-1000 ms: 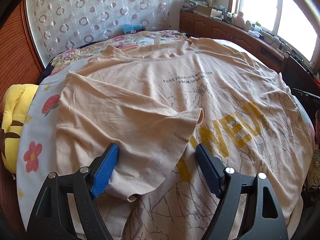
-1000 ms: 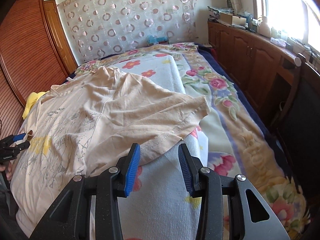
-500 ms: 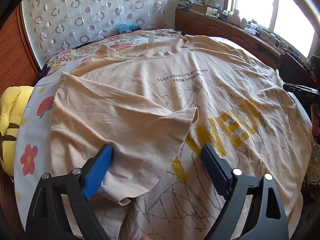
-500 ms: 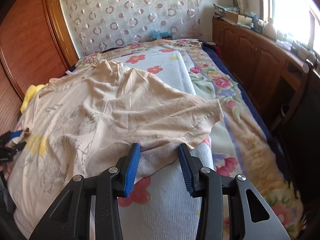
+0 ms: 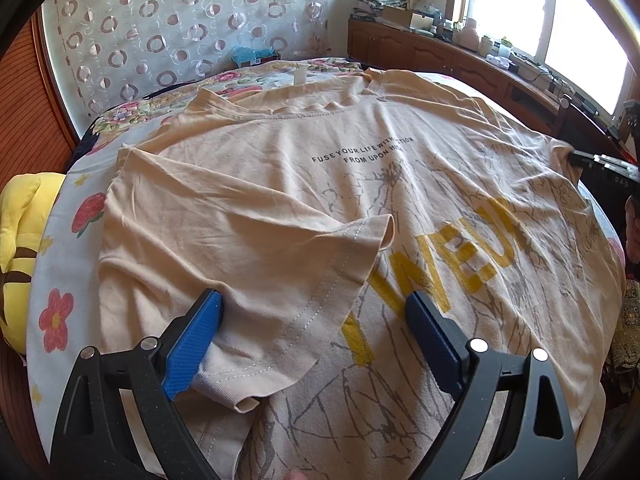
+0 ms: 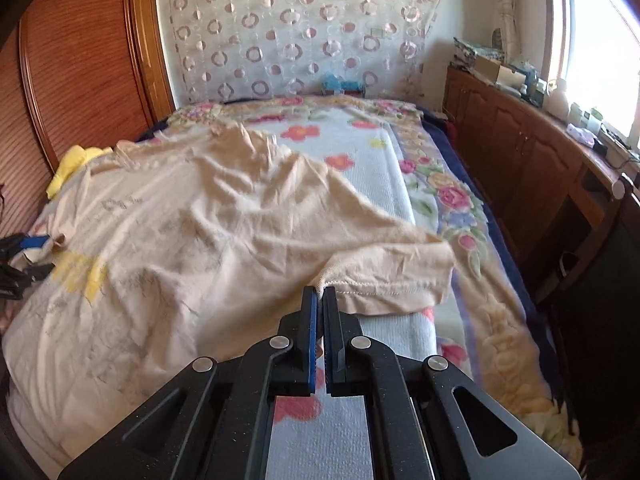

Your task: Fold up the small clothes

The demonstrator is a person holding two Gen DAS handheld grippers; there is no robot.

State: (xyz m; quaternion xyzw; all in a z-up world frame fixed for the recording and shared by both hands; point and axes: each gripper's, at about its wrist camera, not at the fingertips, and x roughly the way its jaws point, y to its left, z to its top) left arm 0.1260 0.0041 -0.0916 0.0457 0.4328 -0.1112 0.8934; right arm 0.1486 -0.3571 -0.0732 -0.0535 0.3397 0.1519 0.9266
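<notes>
A beige T-shirt (image 5: 320, 184) with yellow lettering lies spread on the bed. Its left sleeve (image 5: 248, 264) is folded inward over the print. My left gripper (image 5: 312, 298) stands wide open over that sleeve's hem, with the blue pads (image 5: 192, 340) apart from the cloth. In the right wrist view the T-shirt (image 6: 180, 240) stretches to the left, and my right gripper (image 6: 320, 292) is shut on the hem of the other sleeve (image 6: 392, 276), which puckers at the pads. The left gripper (image 6: 28, 256) shows at the far left edge.
A floral bedspread (image 6: 360, 152) covers the bed. A yellow plush toy (image 5: 20, 248) lies at the left edge. A wooden cabinet (image 6: 520, 160) with clutter runs along the window side, and a dark chair (image 6: 600, 280) stands close by. A wooden wardrobe (image 6: 80, 80) is on the left.
My right gripper has moved forward onto the right sleeve's hem and shut on it. The left gripper's jaws have spread wider over the folded sleeve; it has stayed in place.
</notes>
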